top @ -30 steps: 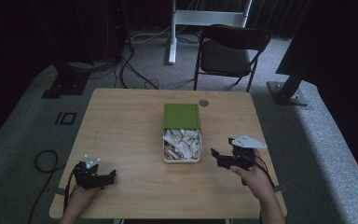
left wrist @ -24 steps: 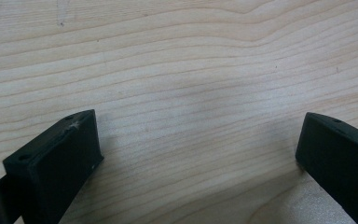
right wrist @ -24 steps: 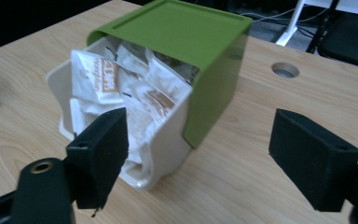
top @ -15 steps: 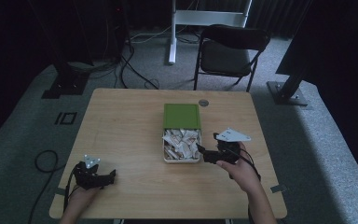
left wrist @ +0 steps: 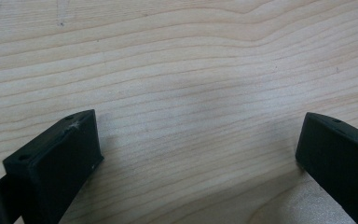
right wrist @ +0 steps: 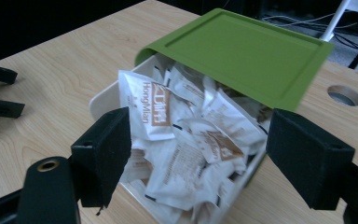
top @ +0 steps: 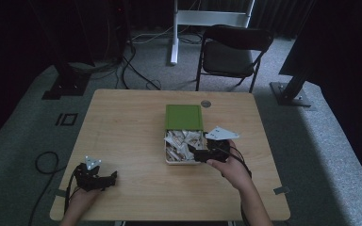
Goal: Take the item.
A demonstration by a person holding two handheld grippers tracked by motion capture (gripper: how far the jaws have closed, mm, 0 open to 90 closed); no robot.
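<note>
Wooden table carries a white box near its middle, green lid slid back over the far half, white-and-brown sachets heaped inside. Right gripper is held low at the box's right edge, forearm angled in from the near side, jaws spread wide, nothing gripped. Left gripper is rested at the near left corner, jaws parted over bare wood.
</note>
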